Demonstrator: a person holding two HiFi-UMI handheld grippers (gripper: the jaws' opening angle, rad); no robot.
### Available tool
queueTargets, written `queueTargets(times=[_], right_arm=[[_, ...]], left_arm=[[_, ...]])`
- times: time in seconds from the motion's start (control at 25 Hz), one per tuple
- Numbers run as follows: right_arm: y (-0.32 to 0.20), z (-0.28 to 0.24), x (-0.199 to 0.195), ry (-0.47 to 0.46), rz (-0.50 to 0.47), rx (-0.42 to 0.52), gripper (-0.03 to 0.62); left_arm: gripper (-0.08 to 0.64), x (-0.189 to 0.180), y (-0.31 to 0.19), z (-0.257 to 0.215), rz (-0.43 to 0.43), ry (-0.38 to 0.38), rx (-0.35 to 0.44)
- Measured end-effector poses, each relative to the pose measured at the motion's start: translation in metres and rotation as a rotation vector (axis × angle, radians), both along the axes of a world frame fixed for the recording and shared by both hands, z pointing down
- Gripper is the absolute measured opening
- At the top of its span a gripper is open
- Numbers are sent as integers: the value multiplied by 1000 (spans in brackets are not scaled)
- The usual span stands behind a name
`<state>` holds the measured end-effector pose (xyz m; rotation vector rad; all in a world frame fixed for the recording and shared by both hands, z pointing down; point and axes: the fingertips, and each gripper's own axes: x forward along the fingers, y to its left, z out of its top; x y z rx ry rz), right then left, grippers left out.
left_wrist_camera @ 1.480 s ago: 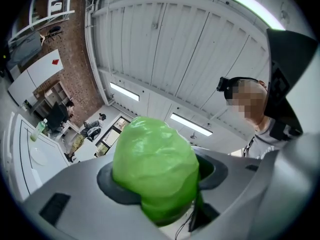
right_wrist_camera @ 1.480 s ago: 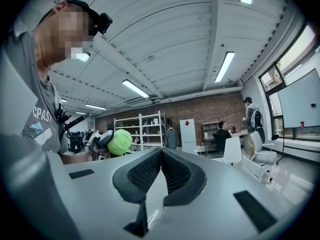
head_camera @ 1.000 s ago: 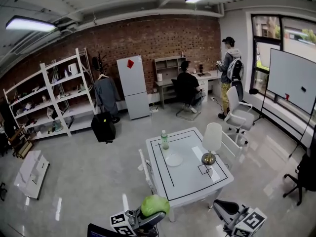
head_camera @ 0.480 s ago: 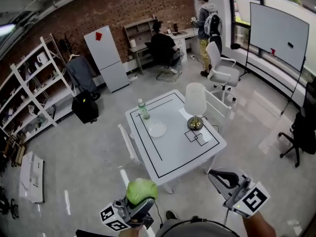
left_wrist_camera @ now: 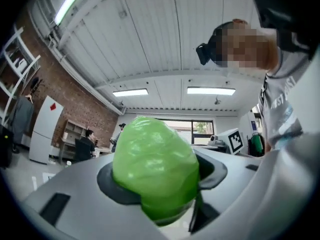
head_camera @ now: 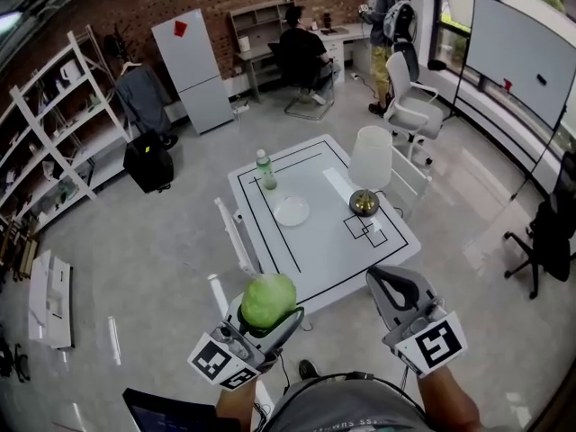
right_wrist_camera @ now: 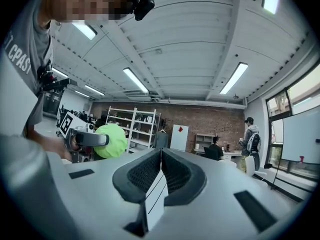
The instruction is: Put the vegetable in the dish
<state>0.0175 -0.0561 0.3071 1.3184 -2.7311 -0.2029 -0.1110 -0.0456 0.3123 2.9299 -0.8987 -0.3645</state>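
Green vegetable (head_camera: pixel 268 299) gripped in left tool (head_camera: pixel 271 316), dish (head_camera: pixel 292 211) well apart

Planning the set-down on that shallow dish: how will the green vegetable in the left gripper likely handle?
The green vegetable is rounded, so it may roll on the near-flat dish. Its glossy surface looks slippery. The left gripper holds it without visible squashing, so probably fairly stiff.

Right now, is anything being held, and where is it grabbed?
The left gripper holds the green vegetable by its sides, low down. The right gripper is shut on nothing.
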Motion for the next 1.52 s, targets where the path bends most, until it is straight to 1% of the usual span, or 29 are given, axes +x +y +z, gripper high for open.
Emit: queueTargets(times=[0.08, 0.16, 0.32, 0.48, 0.6, 0.8, 0.96, 1.08, 1.2, 1.32, 1.52], right_arm=[[-6, 2, -12, -11, -3, -13, 8], [-12, 6, -21, -15, -5, -23, 8], [-26, 12, -33, -28, 5, -38, 8], [-32, 15, -38, -26, -8, -61, 8], [-41, 16, -31, -30, -15, -69, 8], [-66, 19, -14, -29, -46, -76, 8], [-86, 26, -1, -26, -97, -82, 8], [-105, 29, 12, -27, -119, -75, 8], [-120, 35, 22, -14, -143, -81, 8], [-132, 41, 29, -23, -152, -102, 8], [-157, 56, 33, -23, -158, -133, 8]], left_arm=[[275, -10, -12, -1, -29, -14, 34], [275, -17, -22, 2, -33, -21, 47], [275, -21, -40, 12, 17, -10, 25], [275, -15, -51, 21, 38, -10, -8], [275, -2, -63, 24, 50, -22, -21], [275, 31, -89, 25, 59, -26, -52], [275, 58, -111, 30, 47, -40, -63], [275, 74, -128, 34, 29, -50, -57], [275, 84, -141, 42, 6, -71, -64], [275, 89, -154, 48, -11, -75, -86], [275, 94, -177, 65, -4, -104, -116]])
